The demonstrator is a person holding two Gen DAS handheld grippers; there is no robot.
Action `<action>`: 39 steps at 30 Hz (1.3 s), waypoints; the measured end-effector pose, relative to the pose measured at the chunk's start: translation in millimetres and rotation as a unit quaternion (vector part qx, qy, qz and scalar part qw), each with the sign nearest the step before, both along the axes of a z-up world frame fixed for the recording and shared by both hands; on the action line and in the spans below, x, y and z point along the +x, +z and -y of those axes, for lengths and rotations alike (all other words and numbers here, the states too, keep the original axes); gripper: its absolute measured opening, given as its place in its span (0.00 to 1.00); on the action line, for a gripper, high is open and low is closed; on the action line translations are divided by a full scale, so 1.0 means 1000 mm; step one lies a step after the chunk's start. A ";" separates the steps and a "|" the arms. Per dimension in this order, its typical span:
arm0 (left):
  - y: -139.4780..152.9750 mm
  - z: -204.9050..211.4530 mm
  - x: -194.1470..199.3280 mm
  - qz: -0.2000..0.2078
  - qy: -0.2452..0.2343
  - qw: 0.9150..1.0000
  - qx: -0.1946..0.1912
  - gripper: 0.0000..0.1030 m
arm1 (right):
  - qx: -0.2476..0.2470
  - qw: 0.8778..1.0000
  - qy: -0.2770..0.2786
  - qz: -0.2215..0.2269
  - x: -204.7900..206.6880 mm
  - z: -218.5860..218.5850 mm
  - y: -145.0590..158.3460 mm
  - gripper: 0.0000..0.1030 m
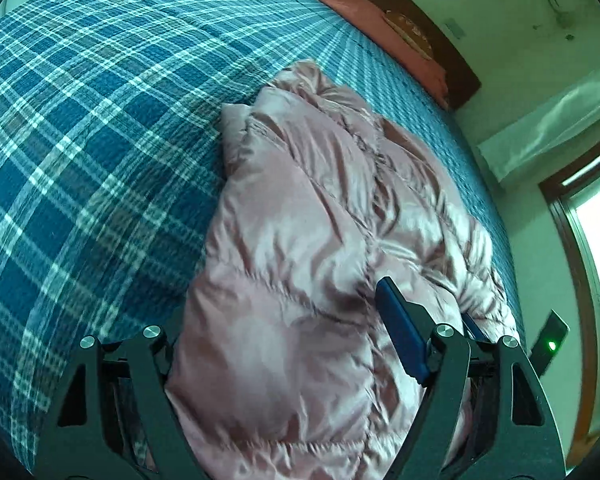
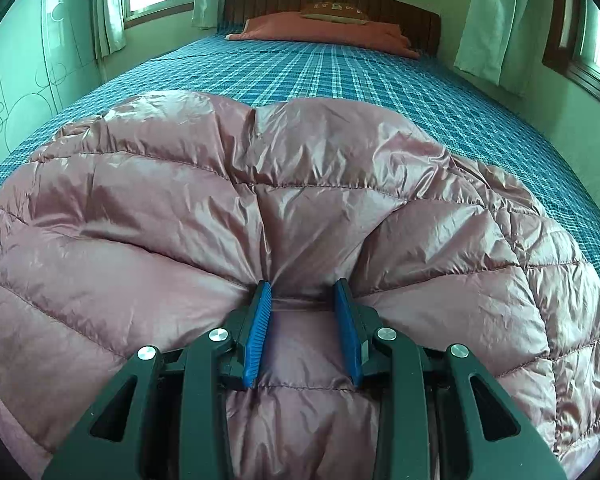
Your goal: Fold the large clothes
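Observation:
A pink quilted down jacket (image 1: 320, 220) lies on a bed with a blue plaid sheet (image 1: 100, 120). In the left wrist view my left gripper (image 1: 284, 312) is wide open around the jacket's near end; its right blue pad (image 1: 400, 328) shows, and puffy fabric hides the left pad. In the right wrist view the jacket (image 2: 300, 200) fills the foreground. My right gripper (image 2: 306, 300) pinches a fold of the jacket between its blue pads (image 2: 258, 336), with fabric bunched between the jaws.
A pink pillow (image 2: 332, 32) and a small brown cushion (image 2: 334, 12) lie at the dark wooden headboard (image 2: 380, 4). Windows with curtains (image 2: 108, 8) flank the bed. A wall runs along the bed's left side (image 2: 20, 80). Bare sheet (image 2: 340, 76) lies beyond the jacket.

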State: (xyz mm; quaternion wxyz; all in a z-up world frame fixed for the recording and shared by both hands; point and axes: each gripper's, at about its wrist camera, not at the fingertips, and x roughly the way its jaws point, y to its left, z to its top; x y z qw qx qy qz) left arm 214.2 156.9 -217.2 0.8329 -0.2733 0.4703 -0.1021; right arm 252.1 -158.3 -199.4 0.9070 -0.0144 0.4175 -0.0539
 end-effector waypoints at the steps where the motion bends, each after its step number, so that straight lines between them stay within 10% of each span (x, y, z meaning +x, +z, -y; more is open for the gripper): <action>1: -0.002 -0.001 0.003 -0.003 0.011 1.000 -0.007 0.76 | 0.000 1.000 0.000 0.000 0.000 -0.001 0.000 0.33; 7: 0.004 0.012 0.014 -0.001 -0.016 1.000 -0.006 0.51 | -0.003 1.000 -0.002 0.001 0.001 -0.003 0.000 0.33; 14: 0.001 0.021 0.012 -0.001 -0.005 1.000 0.030 0.54 | -0.005 1.000 -0.003 0.001 0.001 -0.007 -0.001 0.33; 19: 0.026 0.038 0.005 0.036 -0.024 0.995 0.094 0.19 | -0.009 1.000 -0.004 0.002 0.001 -0.008 -0.001 0.33; 25: 0.045 0.066 0.001 0.068 -0.026 0.980 0.183 0.14 | -0.014 1.000 -0.008 0.002 0.001 -0.014 -0.002 0.33; 39: 0.065 0.077 -0.009 0.083 -0.030 0.971 0.224 0.13 | -0.020 0.999 -0.032 0.012 -0.014 0.009 0.032 0.39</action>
